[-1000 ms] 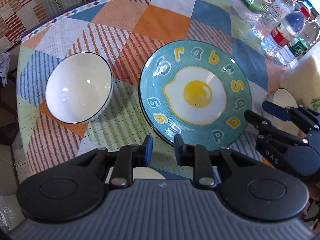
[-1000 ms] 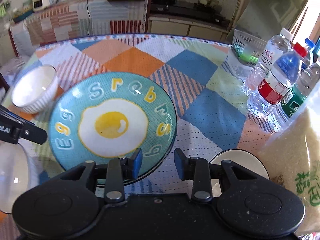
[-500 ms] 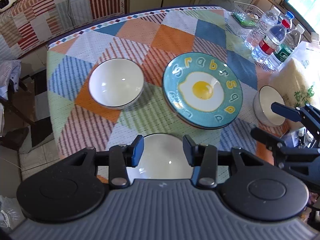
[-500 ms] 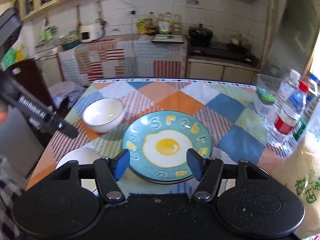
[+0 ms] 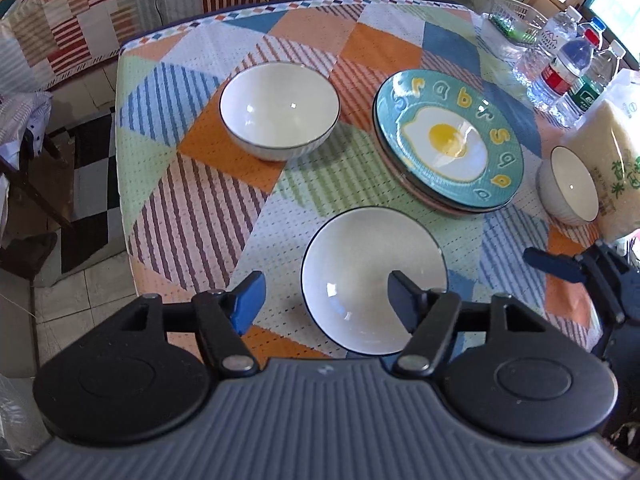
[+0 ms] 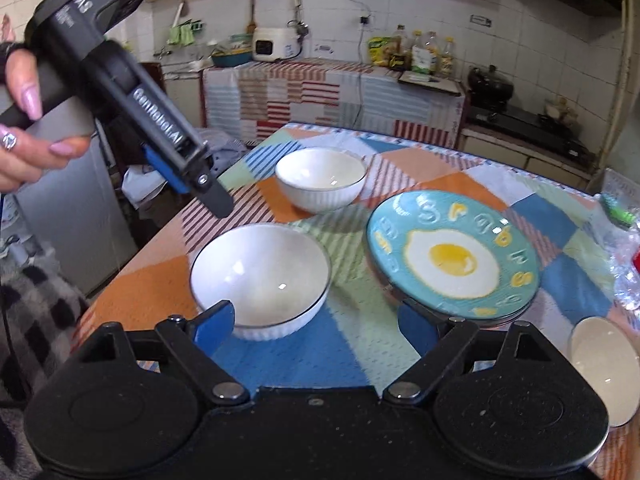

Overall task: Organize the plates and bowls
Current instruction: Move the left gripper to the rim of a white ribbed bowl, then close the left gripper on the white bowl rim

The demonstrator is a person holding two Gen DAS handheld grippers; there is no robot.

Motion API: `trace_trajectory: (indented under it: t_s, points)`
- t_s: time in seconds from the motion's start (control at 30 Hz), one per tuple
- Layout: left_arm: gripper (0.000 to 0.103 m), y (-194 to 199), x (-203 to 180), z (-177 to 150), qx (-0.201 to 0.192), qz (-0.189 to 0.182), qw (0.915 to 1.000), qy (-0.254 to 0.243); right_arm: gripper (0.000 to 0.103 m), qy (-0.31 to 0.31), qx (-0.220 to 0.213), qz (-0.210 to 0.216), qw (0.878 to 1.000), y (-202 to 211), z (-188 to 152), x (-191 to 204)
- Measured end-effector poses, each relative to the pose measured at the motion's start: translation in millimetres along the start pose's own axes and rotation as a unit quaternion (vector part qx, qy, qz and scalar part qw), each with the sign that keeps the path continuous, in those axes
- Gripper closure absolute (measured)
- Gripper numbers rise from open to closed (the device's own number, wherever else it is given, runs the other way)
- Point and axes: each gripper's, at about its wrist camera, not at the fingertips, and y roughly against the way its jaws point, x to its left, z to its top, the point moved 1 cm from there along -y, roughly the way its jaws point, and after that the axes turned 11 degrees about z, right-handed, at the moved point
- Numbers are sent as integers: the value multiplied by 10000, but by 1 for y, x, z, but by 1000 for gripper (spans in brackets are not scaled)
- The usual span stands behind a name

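Both tongs, left & right, are opening w/ nothing gripped, above the tabletop. Plates sit stacked; three bowls lie apart. Likely next: grip the nearest bowl, nest it.

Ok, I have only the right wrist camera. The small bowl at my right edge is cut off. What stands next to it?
Observer: A bag of rice stands close beside the small bowl.
Operator: Is the egg plate alone?
Observer: No, the egg plate lies on a pinkish plate; its rim shows underneath.
Operator: Does the left gripper hold something?
Observer: No. The left gripper has its jaws opening, nothing between them; the near bowl lies below.
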Motion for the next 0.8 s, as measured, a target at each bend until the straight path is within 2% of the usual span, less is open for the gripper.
trace_trajectory:
  t_s: [0.2, 0.27, 0.4, 0.53, 0.77, 0.8]
  points:
    - [32, -33, 5, -12, 260, -77, 9994, 226, 11, 318, -16, 7, 9995, -31, -20, 21]
    - [32, -40, 6, -15, 345, -131, 9989, 304, 11, 442, 112, 13, 9990, -43, -21, 26]
    - [32, -46, 5, -19, 332, -205, 9987, 321, 11, 536, 281, -41, 9982, -60, -19, 32]
    - [32, -50, 7, -18, 266, -249, 9986, 384, 10, 427, 241, -61, 9988, -69, -16, 32]
    - [37, -63, 7, -14, 215, -298, 9980, 515, 4, 143, 184, 25, 9997, -86, -16, 24]
    - [43, -65, 6, -15, 224, -302, 9980, 513, 4, 123, 164, 34, 9998, -89, -17, 24]
